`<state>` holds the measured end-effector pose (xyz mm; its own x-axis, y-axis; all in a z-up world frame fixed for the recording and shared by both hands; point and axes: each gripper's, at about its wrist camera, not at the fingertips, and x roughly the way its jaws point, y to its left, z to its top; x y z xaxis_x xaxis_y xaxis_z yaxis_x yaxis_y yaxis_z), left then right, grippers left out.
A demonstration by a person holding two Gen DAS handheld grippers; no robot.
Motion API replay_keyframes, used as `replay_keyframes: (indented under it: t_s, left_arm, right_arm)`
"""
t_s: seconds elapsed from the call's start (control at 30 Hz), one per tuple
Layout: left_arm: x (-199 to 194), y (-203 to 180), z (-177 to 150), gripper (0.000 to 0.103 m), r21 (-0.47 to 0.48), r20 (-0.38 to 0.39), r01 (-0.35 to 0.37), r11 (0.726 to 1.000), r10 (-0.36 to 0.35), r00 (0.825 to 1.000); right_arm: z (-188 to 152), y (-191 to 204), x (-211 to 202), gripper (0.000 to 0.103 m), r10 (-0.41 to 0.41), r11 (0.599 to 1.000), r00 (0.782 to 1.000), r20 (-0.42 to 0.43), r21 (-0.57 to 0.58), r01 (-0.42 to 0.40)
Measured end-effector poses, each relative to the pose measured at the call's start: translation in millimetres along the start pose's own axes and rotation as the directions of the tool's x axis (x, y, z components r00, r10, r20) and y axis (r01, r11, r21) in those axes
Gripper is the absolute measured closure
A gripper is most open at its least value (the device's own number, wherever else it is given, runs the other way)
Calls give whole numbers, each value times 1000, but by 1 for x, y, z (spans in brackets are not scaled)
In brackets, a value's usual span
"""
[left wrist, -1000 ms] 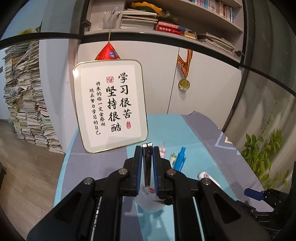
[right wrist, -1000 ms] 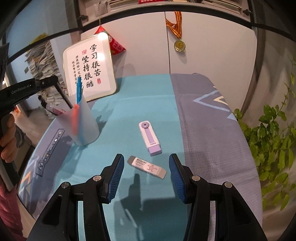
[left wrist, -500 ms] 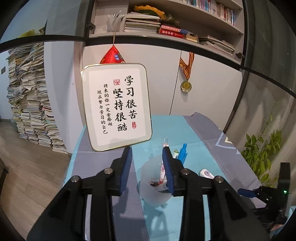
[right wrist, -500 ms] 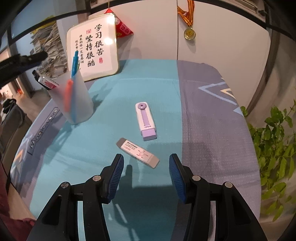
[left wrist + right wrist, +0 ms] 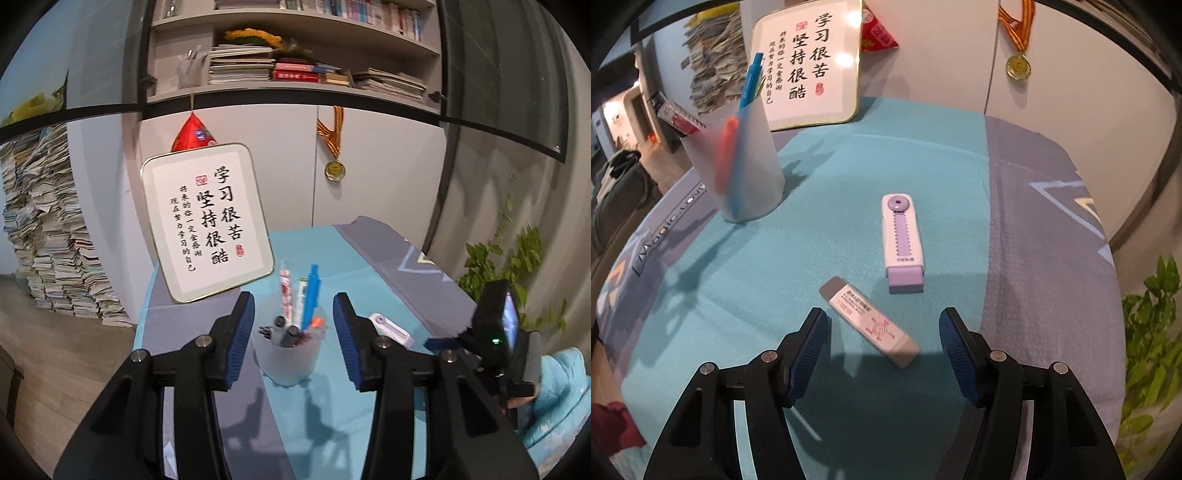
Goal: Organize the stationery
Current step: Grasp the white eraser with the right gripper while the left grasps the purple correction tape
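Observation:
A frosted white pen cup [image 5: 286, 356] [image 5: 738, 162] stands on the teal cloth, holding several pens, among them a blue one [image 5: 312, 293]. My left gripper [image 5: 293, 306] hovers above and behind the cup, its jaws opening, with nothing pressed between the pads. A flat eraser in a pink-and-white sleeve [image 5: 870, 321] lies on the cloth, and a white and purple slide-out eraser [image 5: 903, 242] lies just beyond it. My right gripper [image 5: 882, 323] is above the sleeved eraser, jaws opening, and the eraser lies between the fingers untouched.
A framed calligraphy board [image 5: 208, 221] [image 5: 809, 62] leans against the cabinet at the back of the table. A medal [image 5: 335, 170] hangs on the cabinet. A potted plant [image 5: 1148, 332] stands off the table's right edge. Stacks of paper [image 5: 44, 236] rise at left.
My left gripper let go of a pen into the cup, opened and drew back. My right gripper sank toward the sleeved eraser and its jaws spread wider.

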<state>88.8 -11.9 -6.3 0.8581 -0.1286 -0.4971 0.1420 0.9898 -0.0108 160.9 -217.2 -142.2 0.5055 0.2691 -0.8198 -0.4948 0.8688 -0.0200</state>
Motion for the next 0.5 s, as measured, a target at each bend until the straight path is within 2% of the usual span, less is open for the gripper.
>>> replay_keyframes:
  t_s: [0.1, 0.13, 0.23, 0.3, 0.4, 0.5]
  left_arm:
    - [-1, -6, -1, 60, 12, -3, 11, 1000, -10, 1000]
    - [-1, -8, -1, 60, 15, -4, 12, 1000, -12, 1000]
    - [0, -13, -2, 60, 19, -10, 20, 1000, -20, 1000]
    - [-1, -17, -3, 60, 26, -13, 28, 999, -27, 1000]
    - [-3, -26, -5, 60, 43, -15, 39, 998, -39, 999]
    - [-7, -38, -5, 60, 65, -12, 61, 996, -60, 998]
  right_arm:
    - [-3, 6, -1, 41, -23, 999, 999, 33, -46, 25]
    - [-4, 9, -3, 56, -20, 998, 999, 36, -57, 22]
    - [-6, 13, -7, 81, -11, 998, 999, 32, -66, 13]
    - [-10, 14, -11, 85, -24, 998, 999, 30, -52, 26]
    - [-18, 7, -22, 86, -5, 1000, 999, 32, 19, 5]
    - [-27, -4, -31, 86, -21, 995, 999, 31, 95, 18]
